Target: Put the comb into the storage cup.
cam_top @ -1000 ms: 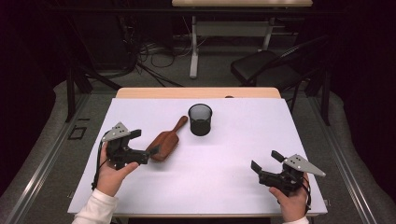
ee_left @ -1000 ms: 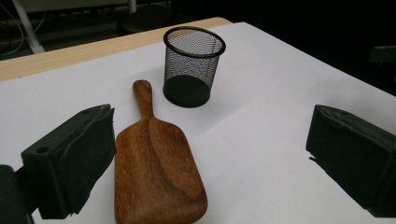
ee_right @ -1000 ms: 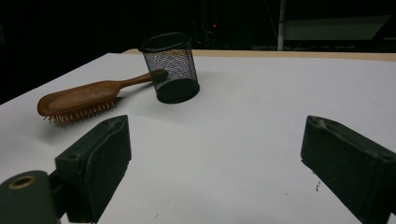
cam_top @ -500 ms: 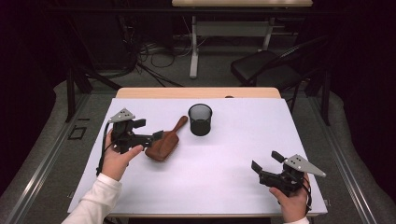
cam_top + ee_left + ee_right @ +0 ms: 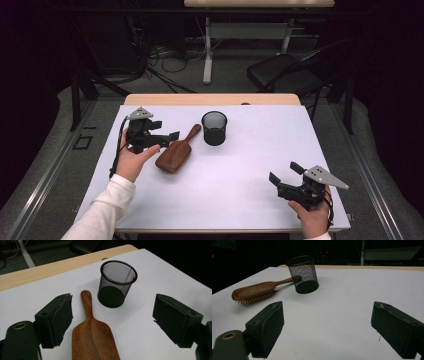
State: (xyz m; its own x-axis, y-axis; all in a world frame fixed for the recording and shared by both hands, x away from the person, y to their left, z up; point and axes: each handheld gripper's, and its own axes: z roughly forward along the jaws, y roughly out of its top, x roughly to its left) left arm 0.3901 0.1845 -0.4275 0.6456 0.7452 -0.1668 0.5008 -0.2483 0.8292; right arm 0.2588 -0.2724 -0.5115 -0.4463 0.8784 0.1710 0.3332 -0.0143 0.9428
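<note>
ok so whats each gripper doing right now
left gripper: open, jaws just closing some, over the hairbrush, not gripping
right gripper: open, holding nothing

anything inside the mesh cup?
The mesh cup looks empty: the left gripper view looks in through the rim and the mesh to a bare dark bottom. The near inner wall is hidden by the rim's angle. The wooden hairbrush lies outside, beside it.

Hairbrush (image 5: 175,155) flat on table (image 5: 250,200), bristles down, left of centre; handle angled toward mesh cup (image 5: 214,128), tip just beside cup base. Cup upright, behind and right of brush head. Left gripper (image 5: 170,137) at brush head's left. Right gripper (image 5: 282,176) near front right corner, well apart from both.
</note>
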